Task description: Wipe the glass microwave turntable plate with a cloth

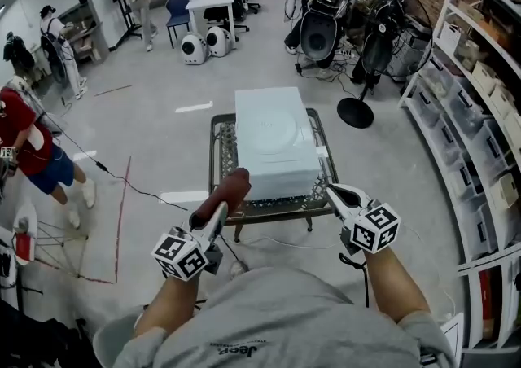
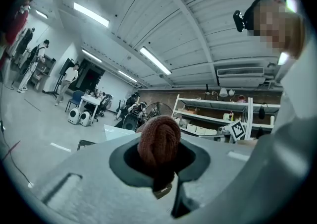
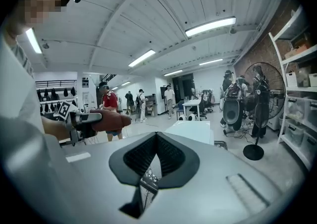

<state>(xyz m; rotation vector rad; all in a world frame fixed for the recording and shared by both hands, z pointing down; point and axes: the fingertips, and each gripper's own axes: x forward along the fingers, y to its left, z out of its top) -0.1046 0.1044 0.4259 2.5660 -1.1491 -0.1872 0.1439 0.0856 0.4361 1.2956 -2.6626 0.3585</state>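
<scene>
Indoors, microwave (image 1: 273,142) on seemingly wire table (image 1: 218,146), grey floor (image 1: 163,130)

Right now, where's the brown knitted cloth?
In the head view, the brown knitted cloth is left of centre, clamped in the left tongs near the front-left corner of the white microwave.

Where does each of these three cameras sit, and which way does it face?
Head view: on the person's head, steeply down at the microwave; forearms, left gripper, right gripper show.
Left gripper view: on the left gripper, along jaws shut on the cloth, toward shelves; sleeve shows.
Right gripper view: on the right gripper, empty jaws together, facing the microwave; shirt shows.
Shared: all see the microwave.
</scene>
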